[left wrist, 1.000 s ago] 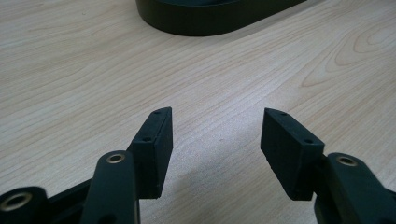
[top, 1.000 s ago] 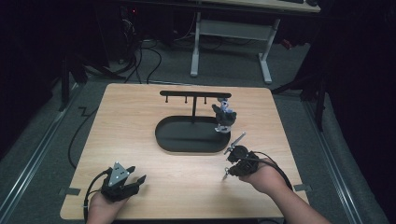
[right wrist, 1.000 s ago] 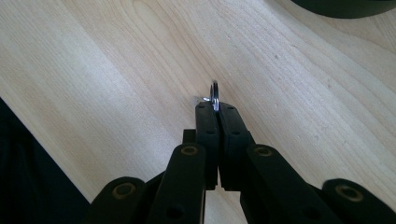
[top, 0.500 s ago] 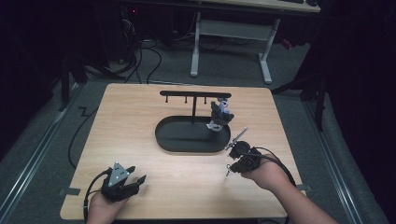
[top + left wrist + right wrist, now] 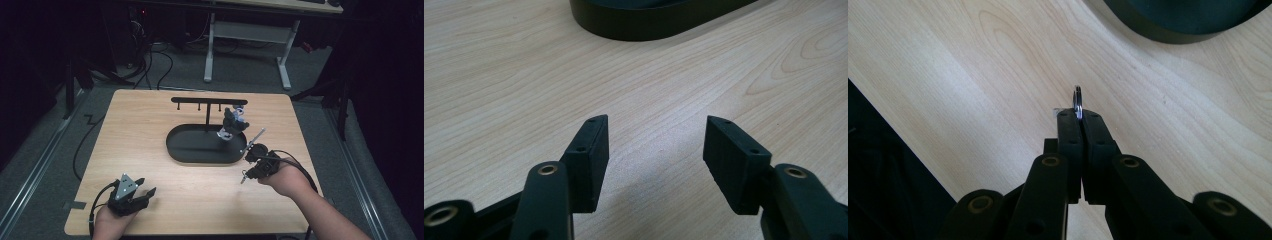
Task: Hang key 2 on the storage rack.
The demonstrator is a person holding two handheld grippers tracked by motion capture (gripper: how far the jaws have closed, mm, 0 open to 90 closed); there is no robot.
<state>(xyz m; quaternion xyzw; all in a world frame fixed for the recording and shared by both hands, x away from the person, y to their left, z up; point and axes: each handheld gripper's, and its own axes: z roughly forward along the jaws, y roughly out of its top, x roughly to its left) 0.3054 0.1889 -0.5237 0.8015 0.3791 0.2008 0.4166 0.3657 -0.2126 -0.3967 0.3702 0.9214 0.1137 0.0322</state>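
A black stand with a T-shaped hook bar (image 5: 209,101) rises from an oval black tray (image 5: 190,150) in the middle of the wooden table. A bunch of grey, white and blue key fobs (image 5: 233,121) hangs below the bar's right end. Just off the tray's right end, my right gripper (image 5: 244,176) (image 5: 1079,116) is shut on a thin metal key ring (image 5: 1078,101); the ring stands on edge between the pad tips, above the tabletop. My left gripper (image 5: 144,194) (image 5: 655,147) rests near the table's front left, open, with nothing but bare wood between its pads.
The table's front edge (image 5: 903,135) lies close to the right gripper, with dark floor beyond it. The tray's rim (image 5: 649,27) lies ahead of the left gripper. A white desk frame (image 5: 245,45) and cables stand on the floor behind the table.
My right gripper has lifted a little with the ring still in it. The hanging bunch of fobs has shifted slightly. The left gripper has stayed put.
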